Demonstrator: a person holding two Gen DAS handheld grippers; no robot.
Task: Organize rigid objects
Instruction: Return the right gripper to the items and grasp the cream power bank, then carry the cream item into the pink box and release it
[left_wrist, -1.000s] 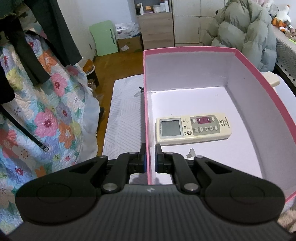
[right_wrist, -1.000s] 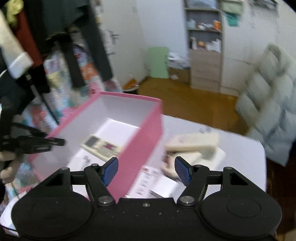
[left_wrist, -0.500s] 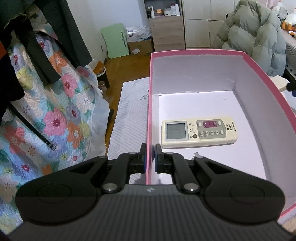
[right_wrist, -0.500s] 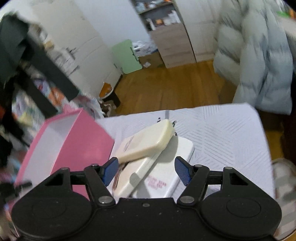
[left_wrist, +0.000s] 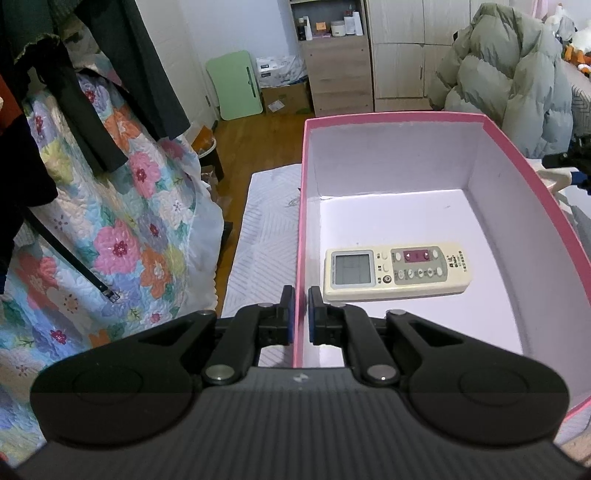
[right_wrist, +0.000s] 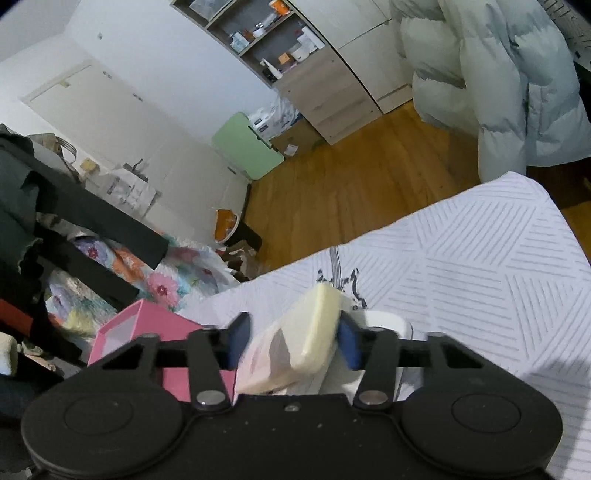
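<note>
A pink box (left_wrist: 517, 155) with a white inside stands on the cloth-covered table. My left gripper (left_wrist: 301, 314) is shut on its near left wall, one pad on each side. A cream air-conditioner remote (left_wrist: 397, 271) lies face up on the box floor. In the right wrist view a second cream remote (right_wrist: 310, 332) lies back up between the blue pads of my right gripper (right_wrist: 293, 341). Its jaws are closing; the right pad is at the remote's edge and a small gap shows at the left pad. The remote rests on a flat white device (right_wrist: 384, 321).
The table's white patterned cloth (right_wrist: 480, 277) stretches right of the remote. The pink box corner (right_wrist: 147, 325) sits just left of my right gripper. A floral quilt (left_wrist: 122, 229) and hanging dark clothes are on the left, a puffy coat (left_wrist: 509, 85) at the back right.
My right gripper swung from over the pink box to the cream remote on the cloth, rolled, dropped lower, and its jaws narrowed around the remote. The left gripper stayed on the box wall.
</note>
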